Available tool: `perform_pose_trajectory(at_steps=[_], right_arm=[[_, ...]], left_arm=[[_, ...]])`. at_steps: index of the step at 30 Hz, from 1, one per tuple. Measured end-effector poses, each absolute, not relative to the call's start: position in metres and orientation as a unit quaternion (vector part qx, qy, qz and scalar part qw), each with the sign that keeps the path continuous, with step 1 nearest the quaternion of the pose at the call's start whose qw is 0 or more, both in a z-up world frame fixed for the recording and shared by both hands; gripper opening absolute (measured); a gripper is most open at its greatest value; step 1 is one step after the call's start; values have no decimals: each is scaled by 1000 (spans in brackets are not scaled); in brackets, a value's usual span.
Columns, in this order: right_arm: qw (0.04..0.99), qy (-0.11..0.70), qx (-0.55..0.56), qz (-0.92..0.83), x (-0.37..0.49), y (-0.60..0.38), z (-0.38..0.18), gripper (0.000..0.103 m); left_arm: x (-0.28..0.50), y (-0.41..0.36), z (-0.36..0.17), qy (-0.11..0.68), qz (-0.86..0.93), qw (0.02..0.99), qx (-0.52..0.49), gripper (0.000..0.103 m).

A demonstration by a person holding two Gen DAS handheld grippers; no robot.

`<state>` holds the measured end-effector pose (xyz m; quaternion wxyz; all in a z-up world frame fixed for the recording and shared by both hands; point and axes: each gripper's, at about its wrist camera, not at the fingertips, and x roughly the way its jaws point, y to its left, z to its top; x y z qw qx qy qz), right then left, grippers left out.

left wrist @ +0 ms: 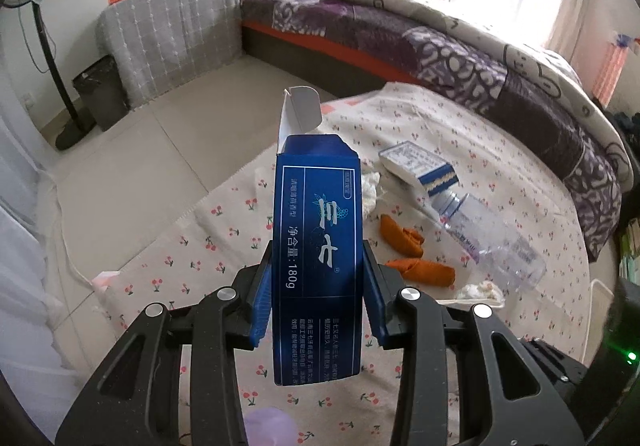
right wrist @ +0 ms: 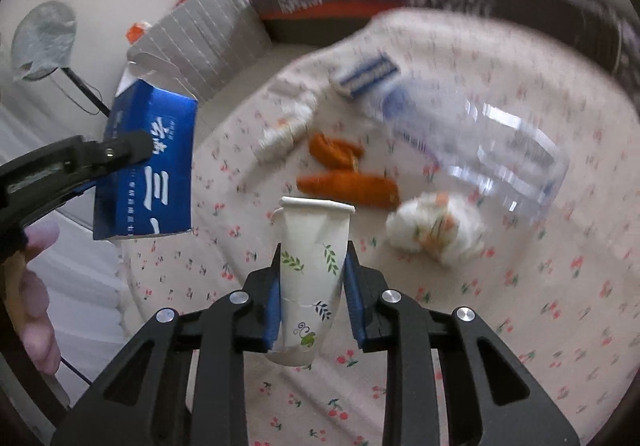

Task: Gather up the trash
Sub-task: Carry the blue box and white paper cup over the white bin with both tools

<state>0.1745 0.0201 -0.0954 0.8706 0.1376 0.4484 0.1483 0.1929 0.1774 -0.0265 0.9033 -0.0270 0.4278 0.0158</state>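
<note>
Cloth edge [left wrist: 224, 190] beside bare floor [left wrist: 140, 158]

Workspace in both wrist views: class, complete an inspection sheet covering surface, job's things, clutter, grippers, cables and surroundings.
Surface: cherry-print cloth on the floor.
Job's things: blue carton and paper cup lifted; clear bottle, small box, orange peels, tissue wads lying on cloth.
Clutter: nothing seen.
Grippers: left gripper shut on carton; right gripper shut on cup.
Cables: white cord by cloth edge.
Surroundings: bed, dark bin.
</note>
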Motion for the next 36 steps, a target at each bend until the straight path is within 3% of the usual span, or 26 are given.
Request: perform_pose_trajectory(at_steps=[15, 36], right_arm=[[920, 370, 101, 87, 163, -33, -55, 27], [927, 351, 130, 17, 147, -121, -43, 27]], left_arm=[[177, 152, -11, 385, 20, 923, -5, 37], [171, 87, -10, 378, -29, 925, 12, 37]])
